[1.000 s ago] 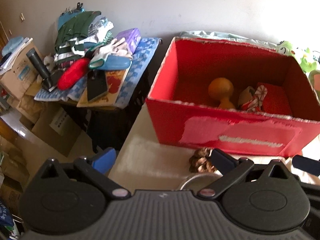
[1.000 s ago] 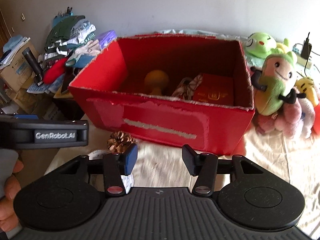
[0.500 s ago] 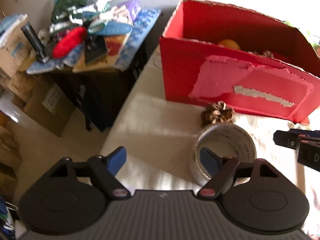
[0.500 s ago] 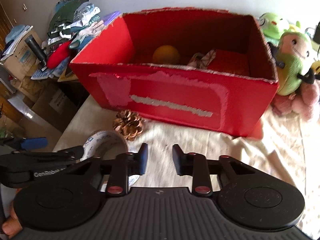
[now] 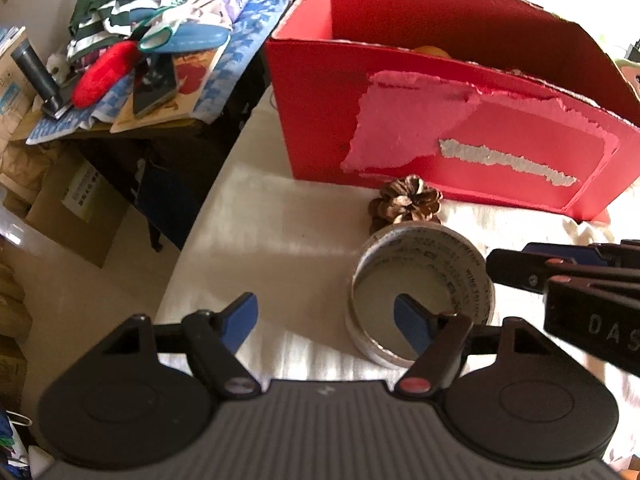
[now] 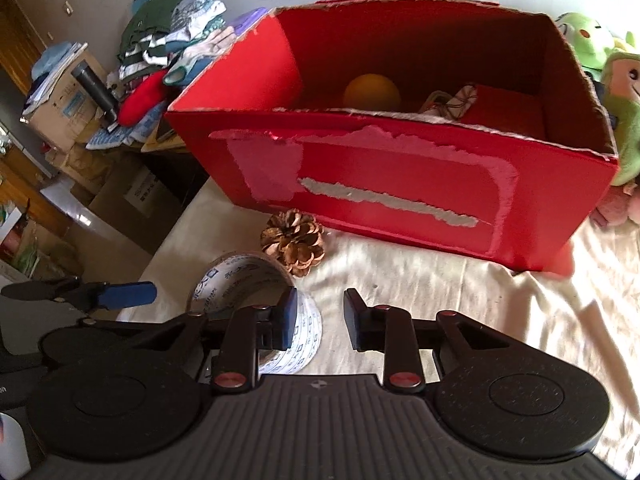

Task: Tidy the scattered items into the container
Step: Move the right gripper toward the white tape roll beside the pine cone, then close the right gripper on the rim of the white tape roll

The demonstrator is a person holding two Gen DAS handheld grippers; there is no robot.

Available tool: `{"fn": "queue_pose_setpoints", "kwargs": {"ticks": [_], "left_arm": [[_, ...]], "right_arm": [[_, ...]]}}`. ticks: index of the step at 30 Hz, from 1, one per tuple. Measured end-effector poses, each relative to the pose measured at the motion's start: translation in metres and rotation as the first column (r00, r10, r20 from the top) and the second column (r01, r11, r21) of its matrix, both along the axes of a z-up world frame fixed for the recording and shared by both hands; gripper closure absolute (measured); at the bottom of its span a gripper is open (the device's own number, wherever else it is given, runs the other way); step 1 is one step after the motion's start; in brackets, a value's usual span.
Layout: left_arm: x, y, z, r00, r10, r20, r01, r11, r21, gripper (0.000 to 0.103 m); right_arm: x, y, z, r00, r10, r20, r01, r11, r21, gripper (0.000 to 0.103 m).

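Observation:
A red cardboard box (image 5: pixel 472 128) (image 6: pixel 400 176) stands on the cream cloth. Inside it are an orange ball (image 6: pixel 372 92), a patterned bundle (image 6: pixel 452 102) and a red packet (image 6: pixel 508 114). A pine cone (image 5: pixel 406 202) (image 6: pixel 294 240) lies in front of the box. A roll of printed tape (image 5: pixel 424 280) (image 6: pixel 256 292) lies just nearer than the cone. My left gripper (image 5: pixel 326 320) is open, its right finger inside the roll's hole, its left finger outside. My right gripper (image 6: pixel 320 320) is open and empty, its left finger over the roll's right side.
A side table (image 5: pixel 132 80) piled with clothes, a book and a red pouch stands left of the bed, with cardboard boxes (image 5: pixel 76 208) on the floor below. Plush toys (image 6: pixel 616 92) sit right of the red box. The bed's left edge drops off near the roll.
Both grippers have come down and forward toward the tape roll. The left gripper's right finger now sits inside the roll. The right gripper has narrowed a little since a second ago.

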State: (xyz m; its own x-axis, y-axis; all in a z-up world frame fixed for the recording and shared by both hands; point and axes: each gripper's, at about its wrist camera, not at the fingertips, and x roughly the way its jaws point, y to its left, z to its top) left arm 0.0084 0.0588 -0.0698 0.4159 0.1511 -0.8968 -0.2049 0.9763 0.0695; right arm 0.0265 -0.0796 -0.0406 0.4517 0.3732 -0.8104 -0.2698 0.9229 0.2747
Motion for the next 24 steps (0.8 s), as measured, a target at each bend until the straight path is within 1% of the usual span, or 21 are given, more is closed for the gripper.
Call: {"fn": "queue_pose_setpoints", "kwargs": {"ticks": [4,7,9,14,16,17,19,21,23,24], "left_arm": [[0.001,0.001,-0.003,1.000,0.004,-0.010,-0.004,1.000,-0.004,0.030],[0.002,-0.002,-0.003,1.000,-0.004,-0.010,0.004,1.000,0.011,0.030],[0.002,-0.003,-0.004,1.000,-0.008,-0.014,0.008,1.000,0.017,0.031],[0.003,-0.002,-0.008,1.000,-0.003,-0.027,0.003,1.000,0.006,0.036],[0.004,-0.002,-0.010,0.999,0.000,-0.038,0.000,1.000,0.003,0.046],[0.005,-0.002,-0.011,0.999,0.001,-0.041,-0.001,1.000,-0.004,0.047],[0.005,-0.002,-0.012,0.999,0.000,-0.043,-0.001,1.000,-0.019,0.052],[0.005,-0.005,-0.013,0.999,-0.010,-0.044,0.009,1.000,-0.020,0.055],[0.006,-0.008,-0.013,0.999,-0.023,-0.044,0.022,1.000,-0.022,0.061],[0.007,-0.010,-0.012,0.999,-0.030,-0.042,0.029,0.999,-0.028,0.066]], "right_arm": [[0.002,0.002,-0.001,1.000,0.009,-0.001,-0.009,1.000,0.001,0.074],[0.003,0.003,0.001,1.000,0.020,-0.006,-0.020,1.000,0.020,0.074],[0.003,0.004,-0.001,1.000,0.024,-0.010,-0.023,1.000,0.006,0.074],[0.004,0.003,-0.006,0.999,0.018,-0.032,-0.018,1.000,0.010,0.074],[0.004,0.003,-0.006,0.999,0.020,-0.030,-0.019,1.000,0.008,0.074],[0.003,0.004,-0.006,0.999,0.021,-0.028,-0.021,1.000,0.003,0.074],[0.003,0.002,-0.006,0.999,0.021,-0.030,-0.021,1.000,0.004,0.074],[0.004,0.001,-0.006,0.999,0.018,-0.037,-0.017,1.000,0.012,0.074],[0.003,-0.002,-0.006,0.999,0.012,-0.046,-0.011,1.000,0.021,0.075],[0.004,-0.003,-0.006,0.999,0.011,-0.048,-0.010,1.000,0.024,0.076]]}}
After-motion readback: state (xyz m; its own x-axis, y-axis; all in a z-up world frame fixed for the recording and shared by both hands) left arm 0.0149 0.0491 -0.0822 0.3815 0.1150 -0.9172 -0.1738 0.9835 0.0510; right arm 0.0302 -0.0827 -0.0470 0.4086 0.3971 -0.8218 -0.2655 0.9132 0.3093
